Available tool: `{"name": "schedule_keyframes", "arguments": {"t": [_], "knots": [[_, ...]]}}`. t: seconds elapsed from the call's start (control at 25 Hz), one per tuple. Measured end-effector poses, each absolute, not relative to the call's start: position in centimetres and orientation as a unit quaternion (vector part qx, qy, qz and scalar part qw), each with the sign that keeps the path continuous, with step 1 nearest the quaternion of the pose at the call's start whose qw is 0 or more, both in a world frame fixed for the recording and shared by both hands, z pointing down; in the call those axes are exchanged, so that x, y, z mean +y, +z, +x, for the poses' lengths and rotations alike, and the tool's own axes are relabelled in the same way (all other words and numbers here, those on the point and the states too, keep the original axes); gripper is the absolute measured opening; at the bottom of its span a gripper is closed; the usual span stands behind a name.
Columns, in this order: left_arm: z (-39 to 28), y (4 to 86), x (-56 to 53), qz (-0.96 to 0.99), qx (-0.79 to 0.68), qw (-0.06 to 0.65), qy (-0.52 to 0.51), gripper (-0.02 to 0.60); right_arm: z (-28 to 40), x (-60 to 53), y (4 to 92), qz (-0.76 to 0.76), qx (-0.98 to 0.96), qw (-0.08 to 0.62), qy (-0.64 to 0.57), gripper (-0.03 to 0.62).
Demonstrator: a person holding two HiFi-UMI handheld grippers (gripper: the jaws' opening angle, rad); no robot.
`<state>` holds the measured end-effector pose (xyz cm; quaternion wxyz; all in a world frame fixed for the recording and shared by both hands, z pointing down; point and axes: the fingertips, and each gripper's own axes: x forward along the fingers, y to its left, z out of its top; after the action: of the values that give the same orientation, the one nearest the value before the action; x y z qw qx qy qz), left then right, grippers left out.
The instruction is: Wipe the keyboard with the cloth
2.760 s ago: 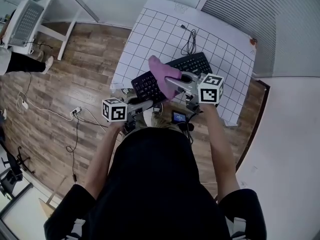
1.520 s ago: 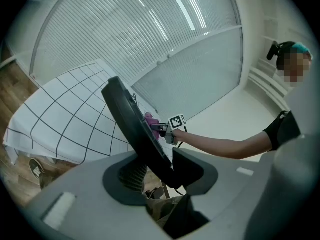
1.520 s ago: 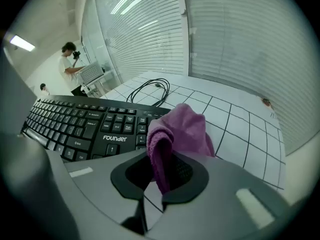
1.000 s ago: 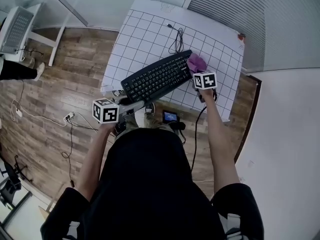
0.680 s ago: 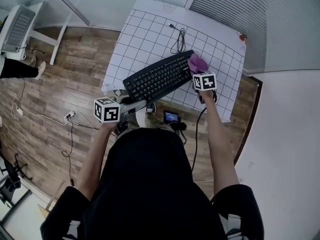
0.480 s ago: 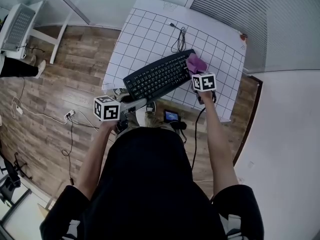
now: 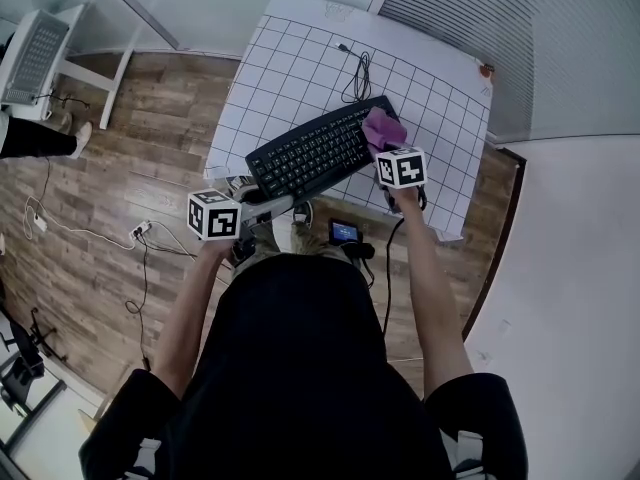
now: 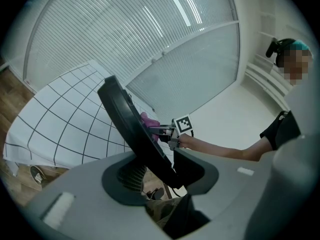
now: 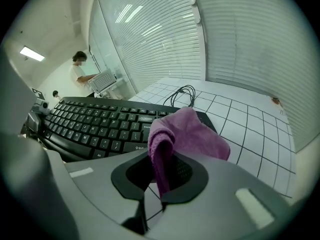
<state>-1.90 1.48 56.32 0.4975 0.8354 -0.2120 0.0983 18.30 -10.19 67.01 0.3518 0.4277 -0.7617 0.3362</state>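
Since a second ago the right tongs [image 7: 384, 146], clamped on the cloth [image 7: 383, 126], have carried it from just beside the keyboard's [image 7: 310, 155] right end to over that end. At the keyboard's left end, the left tongs [image 7: 262, 204] grip its edge.

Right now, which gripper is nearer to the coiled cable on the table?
Right. The right gripper holds the cloth over the keyboard's end beside the cable; the left gripper grips the keyboard's opposite end, farther off.
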Motion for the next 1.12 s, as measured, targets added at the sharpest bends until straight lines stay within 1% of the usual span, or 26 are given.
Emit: {"name": "schedule_keyframes", "arguments": {"t": [0.44,1.12], "knots": [[-1.7,56.2,1.5,0.835,-0.210,0.500,0.094,0.169,17.5,-9.7,66.7,0.429,-0.762,0.349,0.336,0.049],[-1.9,56.6,1.6,0.834,-0.209,0.501,0.100,0.167,12.1,-6.3,63.5,0.389,-0.790,0.329,0.342,0.048]]}}
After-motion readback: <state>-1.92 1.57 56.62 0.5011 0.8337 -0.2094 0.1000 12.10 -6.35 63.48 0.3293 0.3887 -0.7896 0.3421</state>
